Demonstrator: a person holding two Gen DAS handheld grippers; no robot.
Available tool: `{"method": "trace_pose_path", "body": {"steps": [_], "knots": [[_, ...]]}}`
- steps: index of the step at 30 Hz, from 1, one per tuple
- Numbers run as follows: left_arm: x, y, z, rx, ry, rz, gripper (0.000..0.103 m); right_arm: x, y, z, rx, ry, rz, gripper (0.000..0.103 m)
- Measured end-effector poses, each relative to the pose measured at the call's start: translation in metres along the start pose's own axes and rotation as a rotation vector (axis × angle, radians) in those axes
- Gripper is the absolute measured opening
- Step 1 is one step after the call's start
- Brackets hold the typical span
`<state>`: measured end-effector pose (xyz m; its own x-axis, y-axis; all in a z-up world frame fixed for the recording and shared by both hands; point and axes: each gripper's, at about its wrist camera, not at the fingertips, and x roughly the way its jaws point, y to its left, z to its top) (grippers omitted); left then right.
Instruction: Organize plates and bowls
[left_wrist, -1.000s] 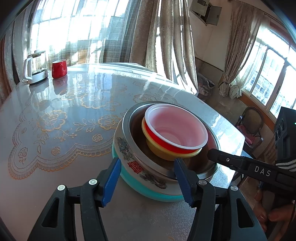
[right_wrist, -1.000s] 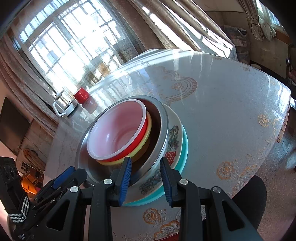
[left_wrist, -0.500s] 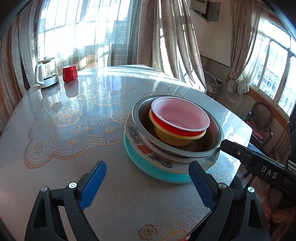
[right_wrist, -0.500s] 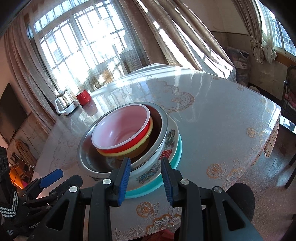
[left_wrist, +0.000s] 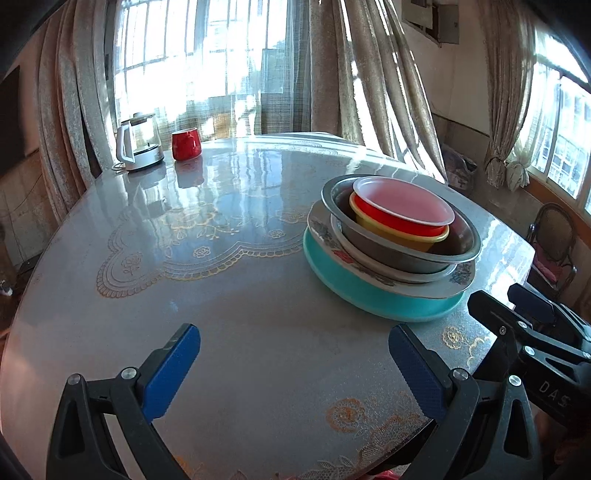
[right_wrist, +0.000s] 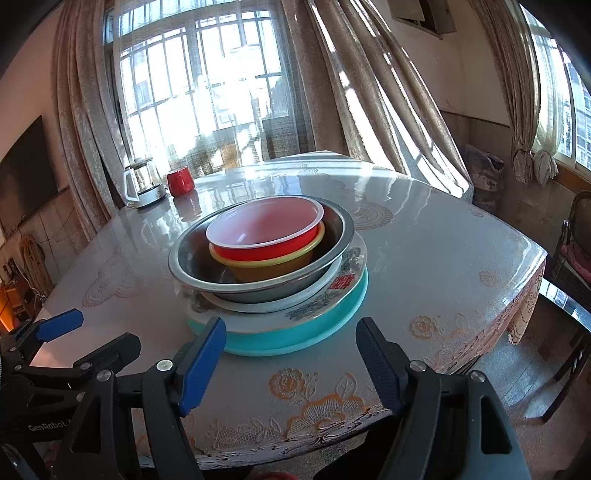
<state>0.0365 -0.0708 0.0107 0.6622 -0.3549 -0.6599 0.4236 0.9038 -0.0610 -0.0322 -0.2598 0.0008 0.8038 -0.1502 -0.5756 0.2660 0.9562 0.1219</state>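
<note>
The nested stack sits near the table's (right_wrist: 424, 258) right front edge: a red bowl (right_wrist: 266, 240) in a yellow bowl (right_wrist: 273, 267), inside a steel basin (right_wrist: 258, 284), on a flowered plate (right_wrist: 332, 295) over a teal plate (right_wrist: 295, 341). It is probably heavy together, with slippery glazed and metal rims; the plates look fragile, so gripping the outer rims seems safest. The lower dishes' insides are hidden. Left gripper (left_wrist: 293, 369) and right gripper (right_wrist: 291, 360) both gape empty, clear of the stack.
</note>
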Motion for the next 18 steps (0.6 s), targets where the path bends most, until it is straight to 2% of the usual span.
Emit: {"method": "trace_pose_path", "body": {"steps": [4, 11, 14, 18], "knots": [[-0.002, 0.012, -0.011, -0.071, 0.000, 0.020, 0.103, 0.001, 0.006, -0.012, -0.016, 0.009, -0.005, 0.079], [-0.008, 0.007, -0.026, -0.056, -0.030, 0.108, 0.103, 0.001, 0.012, -0.028, -0.017, 0.034, 0.011, 0.079], [-0.008, 0.003, -0.026, -0.037, -0.025, 0.118, 0.103, 0.001, 0.014, -0.028, -0.026, 0.035, 0.009, 0.079], [-0.004, 0.004, -0.025, -0.046, 0.008, 0.090, 0.103, 0.001, 0.010, -0.028, -0.012, 0.035, 0.005, 0.079]]}}
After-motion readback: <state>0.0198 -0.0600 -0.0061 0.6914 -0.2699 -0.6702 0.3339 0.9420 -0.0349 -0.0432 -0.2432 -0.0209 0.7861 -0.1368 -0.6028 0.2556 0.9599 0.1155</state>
